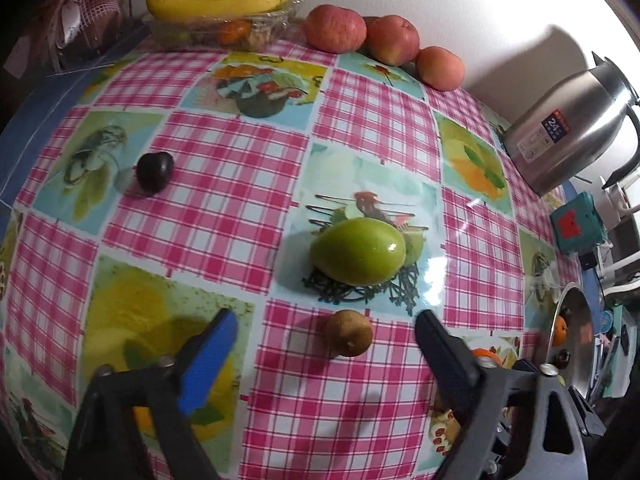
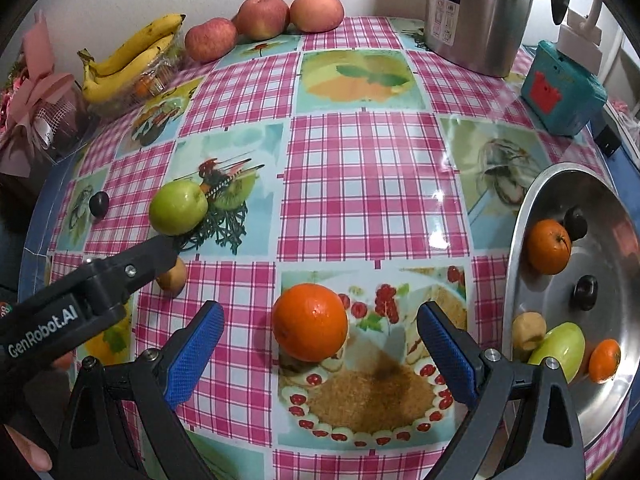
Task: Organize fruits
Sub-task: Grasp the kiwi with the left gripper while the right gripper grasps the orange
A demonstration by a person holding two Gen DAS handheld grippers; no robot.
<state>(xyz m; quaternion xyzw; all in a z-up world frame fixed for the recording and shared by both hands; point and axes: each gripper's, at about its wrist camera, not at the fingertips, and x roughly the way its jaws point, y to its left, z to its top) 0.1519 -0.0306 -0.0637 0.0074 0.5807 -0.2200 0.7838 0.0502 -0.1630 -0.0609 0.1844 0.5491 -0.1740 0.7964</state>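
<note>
The left gripper (image 1: pixel 326 334) points steeply down at the checked tablecloth (image 1: pixel 248 184) with its jaws spread wide, and a small brown fruit (image 1: pixel 349 333) lies on the cloth between the two fingertips, touched by neither. Just beyond that fruit sits a green fruit (image 1: pixel 359 251), and farther off to the left of the fingers a dark plum (image 1: pixel 154 172) lies alone. The right gripper (image 2: pixel 320 322) is likewise wide open and holds nothing; an orange (image 2: pixel 310 322) rests on the cloth between its blue pads (image 2: pixel 448 354), clear of both. Close to the right of its right finger is a metal bowl (image 2: pixel 520 248), holding a green fruit, two oranges, a pale brown fruit and two dark ones. To the left of this gripper the left one reaches in, its tip near the small brown fruit and the green fruit. At the far edge of the table, against the wall, three red apples (image 2: pixel 262 16) sit in a row, with a bunch of bananas (image 2: pixel 128 56) on a clear plastic tray (image 1: pixel 224 30) to their left. To the far right stand a steel thermos jug (image 2: pixel 478 12) and a teal box (image 2: pixel 564 90).
</note>
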